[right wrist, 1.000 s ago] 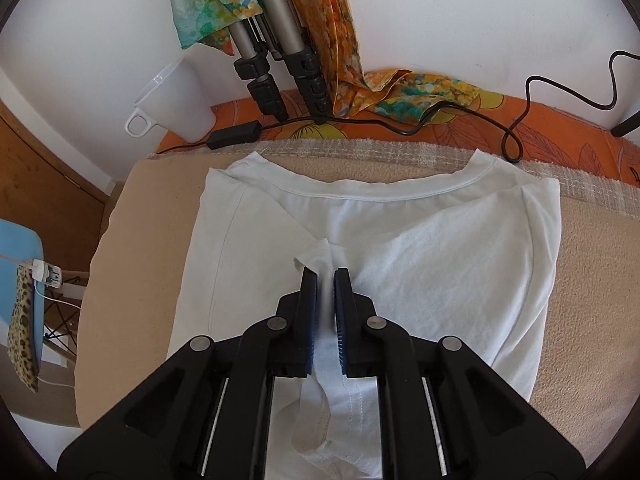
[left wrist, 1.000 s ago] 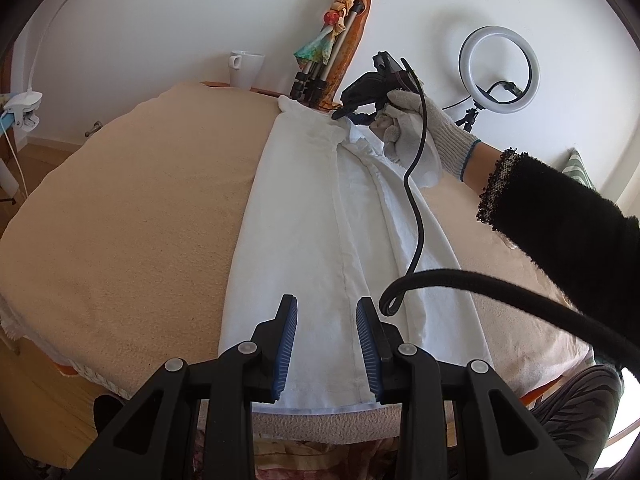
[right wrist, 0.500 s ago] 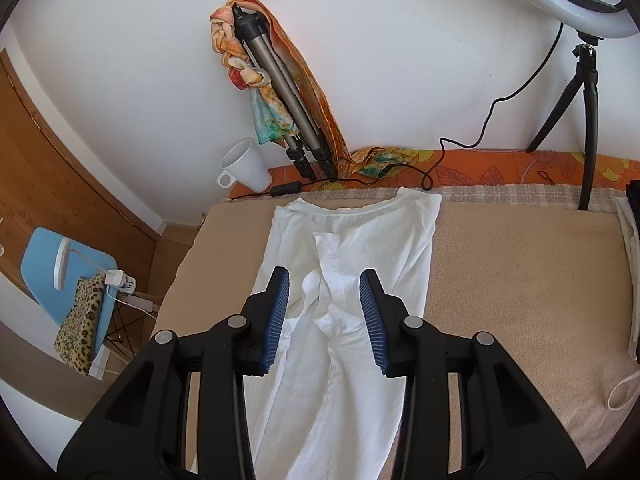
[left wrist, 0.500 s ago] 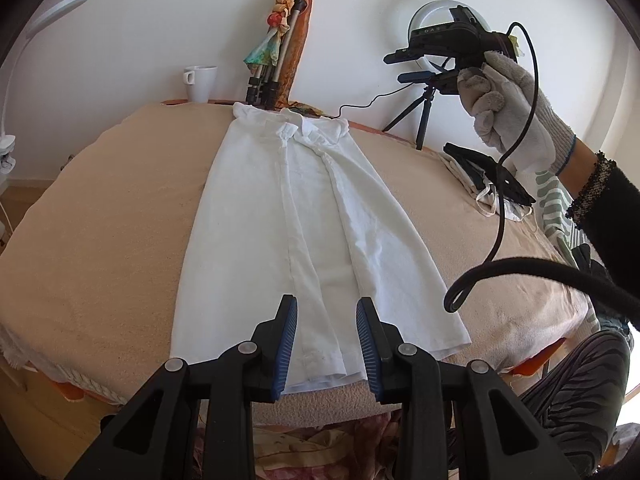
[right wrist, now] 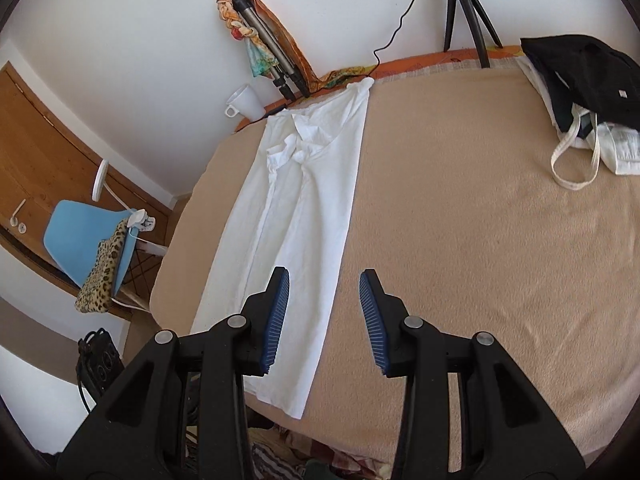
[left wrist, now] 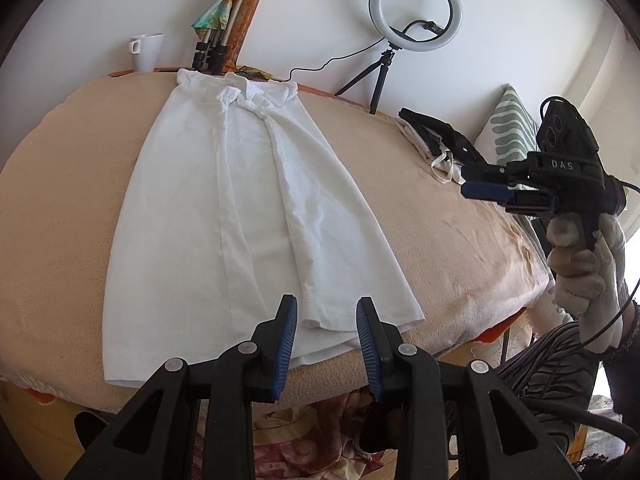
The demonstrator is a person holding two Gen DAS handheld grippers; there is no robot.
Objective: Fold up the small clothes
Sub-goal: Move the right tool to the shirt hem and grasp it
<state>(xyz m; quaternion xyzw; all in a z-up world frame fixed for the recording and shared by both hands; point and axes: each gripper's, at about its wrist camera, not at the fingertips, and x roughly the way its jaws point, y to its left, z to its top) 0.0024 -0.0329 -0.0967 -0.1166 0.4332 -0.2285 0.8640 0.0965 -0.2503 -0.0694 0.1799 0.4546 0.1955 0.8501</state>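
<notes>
My right claw (right wrist: pixel 324 316) has let go and pulled back from the collar; both claws now gape empty. The white shirt (left wrist: pixel 244 216) lies lengthwise on the surface (left wrist: pixel 440 208), sides folded in, cross-folds left; left claw (left wrist: pixel 326 340) hovers at its hem.

Setting: a room in a home, used as a makeshift recording space. A bed-like surface under a beige blanket (right wrist: pixel 460 208) is set against a white wall. A wooden door (right wrist: pixel 36 152) and blue chair (right wrist: pixel 86 240) are seen at 9 o'clock, a white mug (left wrist: pixel 147 51) at 11 o'clock, a ring light (left wrist: pixel 415 10) at 1 o'clock.
</notes>
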